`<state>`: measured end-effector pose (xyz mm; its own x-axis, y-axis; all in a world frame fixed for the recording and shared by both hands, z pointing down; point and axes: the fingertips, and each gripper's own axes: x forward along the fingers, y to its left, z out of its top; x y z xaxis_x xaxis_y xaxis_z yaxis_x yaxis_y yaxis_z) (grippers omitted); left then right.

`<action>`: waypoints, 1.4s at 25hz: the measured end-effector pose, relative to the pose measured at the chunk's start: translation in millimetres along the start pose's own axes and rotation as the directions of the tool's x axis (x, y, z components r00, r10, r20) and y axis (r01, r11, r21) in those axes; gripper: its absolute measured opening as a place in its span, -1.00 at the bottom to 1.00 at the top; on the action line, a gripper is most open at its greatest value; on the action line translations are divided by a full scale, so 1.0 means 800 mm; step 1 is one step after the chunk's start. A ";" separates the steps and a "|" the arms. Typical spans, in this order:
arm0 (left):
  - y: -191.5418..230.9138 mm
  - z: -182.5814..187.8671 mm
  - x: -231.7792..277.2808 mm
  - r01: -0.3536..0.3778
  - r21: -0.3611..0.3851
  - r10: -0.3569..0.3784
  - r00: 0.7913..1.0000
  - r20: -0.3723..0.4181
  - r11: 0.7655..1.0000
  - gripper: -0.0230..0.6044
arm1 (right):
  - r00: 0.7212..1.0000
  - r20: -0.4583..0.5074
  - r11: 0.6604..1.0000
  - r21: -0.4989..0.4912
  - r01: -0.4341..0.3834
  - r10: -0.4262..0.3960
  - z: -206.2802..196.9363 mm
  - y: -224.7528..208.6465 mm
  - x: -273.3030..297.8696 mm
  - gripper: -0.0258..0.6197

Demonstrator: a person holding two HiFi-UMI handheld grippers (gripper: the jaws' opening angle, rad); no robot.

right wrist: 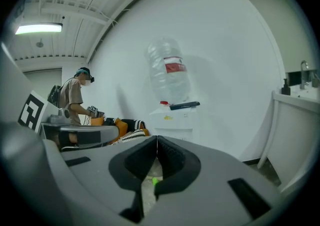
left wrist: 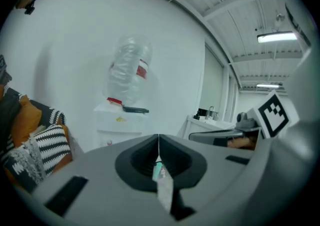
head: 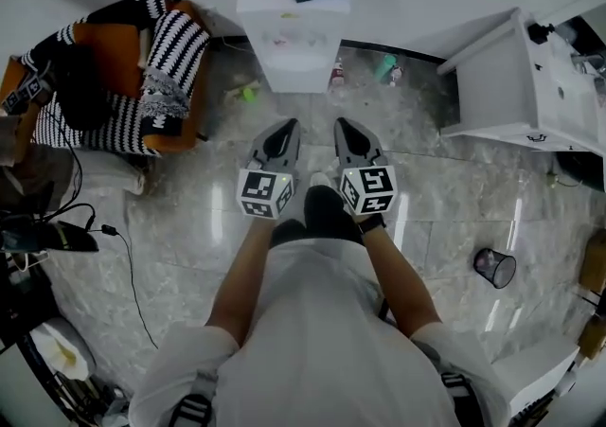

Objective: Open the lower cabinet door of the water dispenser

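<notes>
The left gripper [head: 283, 129] and right gripper [head: 345, 126] are being held side by side, jaws pressed together on nothing, well apart from the water dispenser [head: 289, 37] at the wall. Its lower cabinet door, largely hidden, is seemingly not yet being touched.

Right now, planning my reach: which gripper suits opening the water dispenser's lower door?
Probably right: the right gripper aims almost straight at the water dispenser; the left gripper points past it. Both are shut, equally far.
</notes>
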<state>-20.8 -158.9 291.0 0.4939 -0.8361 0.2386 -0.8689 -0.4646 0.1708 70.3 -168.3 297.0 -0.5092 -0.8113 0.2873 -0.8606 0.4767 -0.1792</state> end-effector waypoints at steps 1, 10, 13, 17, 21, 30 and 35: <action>0.008 -0.012 0.014 0.001 -0.004 -0.001 1.000 -0.009 1.000 -0.89 | 1.000 -0.014 1.000 0.002 0.000 0.000 -0.014 -0.008 0.014 -0.89; 0.073 -0.123 0.107 0.031 0.002 -0.031 0.999 -0.013 1.000 -0.89 | 0.998 -0.068 0.999 -0.037 -0.019 0.016 -0.134 -0.074 0.119 -0.89; 0.102 -0.175 0.138 0.060 -0.001 -0.060 0.998 -0.023 0.998 -0.89 | 0.997 -0.070 0.997 -0.067 -0.046 0.041 -0.183 -0.092 0.155 -0.89; 0.147 -0.248 0.179 0.063 0.006 -0.063 0.998 -0.007 0.998 -0.89 | 0.996 -0.071 0.994 -0.092 -0.058 0.052 -0.257 -0.122 0.203 -0.89; 0.173 -0.313 0.209 0.072 0.054 -0.072 0.997 0.013 0.996 -0.89 | 0.997 -0.055 0.992 -0.113 -0.057 0.051 -0.322 -0.147 0.238 -0.89; 0.206 -0.442 0.256 0.099 0.124 -0.102 0.995 0.021 0.987 -0.89 | 0.998 0.037 0.991 -0.126 -0.051 0.056 -0.435 -0.197 0.292 -0.89; 0.197 -0.479 0.277 0.175 0.125 -0.177 0.984 0.012 0.977 -0.89 | 0.993 0.019 0.981 -0.160 -0.114 0.118 -0.474 -0.213 0.314 -0.89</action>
<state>-36.1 -305.2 737.2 0.6399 -0.7438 0.1932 -0.7664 -0.6362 0.0890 85.8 -324.8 756.4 -0.6071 -0.7557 0.2459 -0.7874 0.6137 -0.0578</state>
